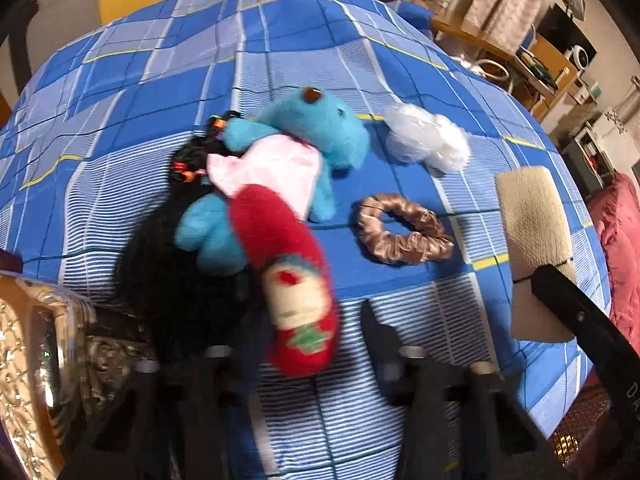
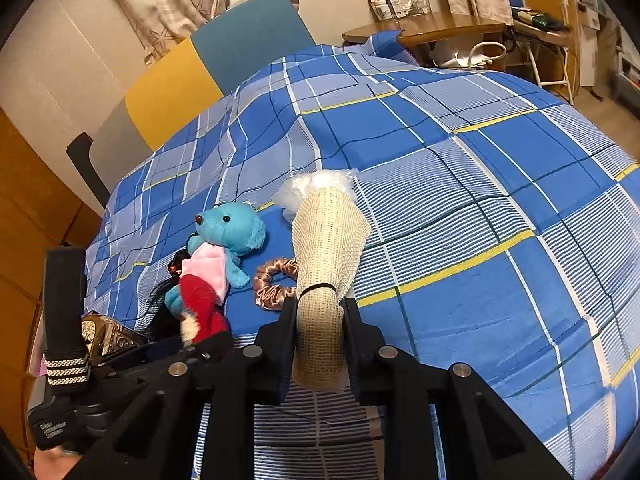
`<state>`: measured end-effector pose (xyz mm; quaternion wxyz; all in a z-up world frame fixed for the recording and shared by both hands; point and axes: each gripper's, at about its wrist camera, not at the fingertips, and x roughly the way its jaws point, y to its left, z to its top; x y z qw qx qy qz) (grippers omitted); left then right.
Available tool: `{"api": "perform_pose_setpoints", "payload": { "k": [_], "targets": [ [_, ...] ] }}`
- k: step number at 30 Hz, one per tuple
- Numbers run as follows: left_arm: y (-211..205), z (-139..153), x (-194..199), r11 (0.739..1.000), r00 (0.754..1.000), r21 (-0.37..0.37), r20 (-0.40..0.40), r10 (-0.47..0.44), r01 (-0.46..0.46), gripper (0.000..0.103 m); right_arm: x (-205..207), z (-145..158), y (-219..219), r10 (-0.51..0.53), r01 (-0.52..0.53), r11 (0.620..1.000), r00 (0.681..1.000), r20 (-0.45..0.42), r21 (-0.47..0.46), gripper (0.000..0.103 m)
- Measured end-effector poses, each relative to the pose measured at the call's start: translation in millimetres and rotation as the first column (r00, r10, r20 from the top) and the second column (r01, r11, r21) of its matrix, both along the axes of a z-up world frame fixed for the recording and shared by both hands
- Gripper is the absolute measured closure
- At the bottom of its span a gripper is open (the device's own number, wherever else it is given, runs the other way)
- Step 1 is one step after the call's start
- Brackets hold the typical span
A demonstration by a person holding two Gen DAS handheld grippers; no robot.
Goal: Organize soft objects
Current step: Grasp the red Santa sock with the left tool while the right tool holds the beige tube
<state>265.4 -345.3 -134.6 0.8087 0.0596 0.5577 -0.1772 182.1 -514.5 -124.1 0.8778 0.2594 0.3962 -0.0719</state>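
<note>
A bed (image 2: pixel 460 200) with a blue checked cover — a blue teddy (image 2: pixel 228 236), a brown scrunchie (image 1: pixel 404 232) and white fluff (image 1: pixel 428 140) lie near its middle.

On the black gripper arm (image 1: pixel 592 320) at four o'clock in the left wrist view, the pale letters "DA" run along its edge, the rest cut off. In the right wrist view, a black handle (image 2: pixel 52 428) at eight o'clock bears small white lettering, too blurred to read.

The bed (image 2: pixel 480 184) lies bare beyond and right of the things. On its near left, the blue teddy (image 1: pixel 304 128), red plush (image 1: pixel 288 280) and black hair (image 1: pixel 160 264) crowd together; the scrunchie (image 1: pixel 404 230) and white stuffing (image 1: pixel 428 140) lie apart, with cloth showing between.
</note>
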Motion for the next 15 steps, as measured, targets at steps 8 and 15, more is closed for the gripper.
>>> {"api": "perform_pose_setpoints", "payload": {
  "k": [8, 15],
  "targets": [
    [15.7, 17.0, -17.2, 0.992, 1.0, -0.129, -0.008, 0.014, -0.015, 0.081, 0.6, -3.8, -1.1, -0.002, 0.002, 1.0, 1.0, -0.004, 0.002, 0.081],
    [32.5, 33.5, -44.2, 0.973, 1.0, -0.229, -0.014, -0.017, 0.013, 0.083, -0.2, -9.0, -3.8, -0.015, 0.015, 1.0, 1.0, -0.022, 0.007, 0.081]
  ]
}}
